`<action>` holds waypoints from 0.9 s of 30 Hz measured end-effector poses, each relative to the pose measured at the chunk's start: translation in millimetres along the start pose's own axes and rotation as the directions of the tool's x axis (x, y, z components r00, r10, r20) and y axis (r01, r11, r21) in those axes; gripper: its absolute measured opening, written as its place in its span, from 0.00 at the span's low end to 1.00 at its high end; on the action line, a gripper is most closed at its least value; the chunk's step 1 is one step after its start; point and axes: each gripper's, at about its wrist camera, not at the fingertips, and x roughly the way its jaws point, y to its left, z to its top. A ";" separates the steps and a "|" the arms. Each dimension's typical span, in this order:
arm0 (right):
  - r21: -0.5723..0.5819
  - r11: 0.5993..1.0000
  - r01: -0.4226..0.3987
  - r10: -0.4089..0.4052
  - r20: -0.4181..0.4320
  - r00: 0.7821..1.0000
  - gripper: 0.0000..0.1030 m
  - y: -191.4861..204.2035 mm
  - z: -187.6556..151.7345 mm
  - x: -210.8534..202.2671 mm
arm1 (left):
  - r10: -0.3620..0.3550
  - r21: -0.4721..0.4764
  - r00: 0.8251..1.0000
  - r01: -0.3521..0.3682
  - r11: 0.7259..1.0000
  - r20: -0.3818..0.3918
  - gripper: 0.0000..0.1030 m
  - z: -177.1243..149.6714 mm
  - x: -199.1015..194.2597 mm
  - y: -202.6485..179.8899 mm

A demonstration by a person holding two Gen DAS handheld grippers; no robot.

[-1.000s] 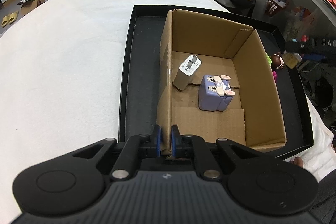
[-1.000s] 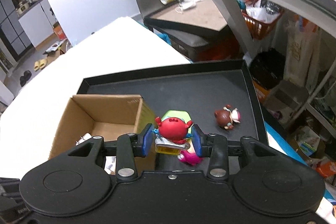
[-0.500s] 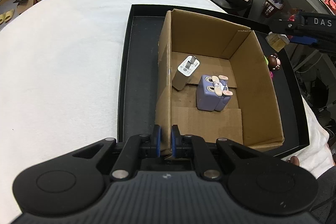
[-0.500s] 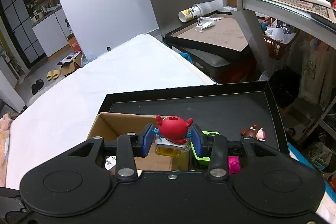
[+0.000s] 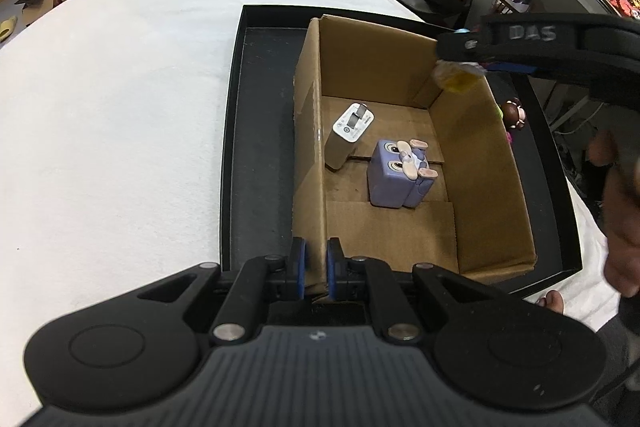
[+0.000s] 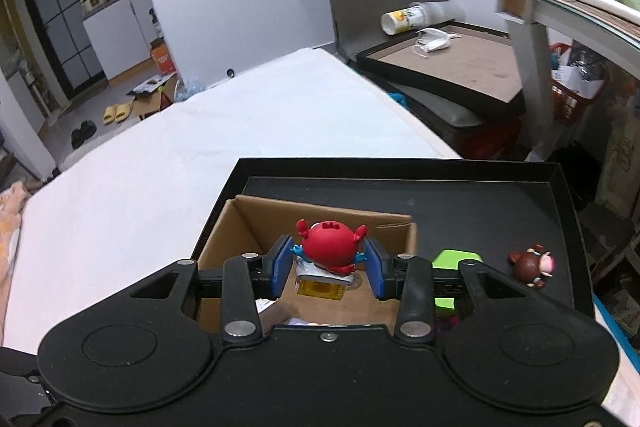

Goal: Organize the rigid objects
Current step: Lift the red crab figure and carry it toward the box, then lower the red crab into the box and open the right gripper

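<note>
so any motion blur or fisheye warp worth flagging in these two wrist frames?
Left wrist: right gripper and the hand behind it smeared by motion; cardboard box, white charger and purple cube toy sharp; tray edges bowed by the fisheye. Right wrist: red crab toy crisp between the fingers; shelf at the right edge blurred, doorway lines curved.

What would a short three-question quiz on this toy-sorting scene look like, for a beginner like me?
1. True or false: the left gripper is clamped on a wall of the cardboard box.
2. What does the right gripper hold? A) the red crab figure B) a white charger C) a brown figure
3. Fill in: besides the white charger, the box already holds a ____ cube toy.

Key: 1 true. 2 A; the brown figure lies on the black tray, outside the box. 3 purple.
</note>
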 end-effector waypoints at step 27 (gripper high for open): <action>-0.091 0.996 0.024 -0.028 -0.040 0.999 0.53 35.1 -7.0 12.9 | 0.016 0.020 1.000 -0.016 1.000 -0.005 0.09 0.4 2.0 -3.7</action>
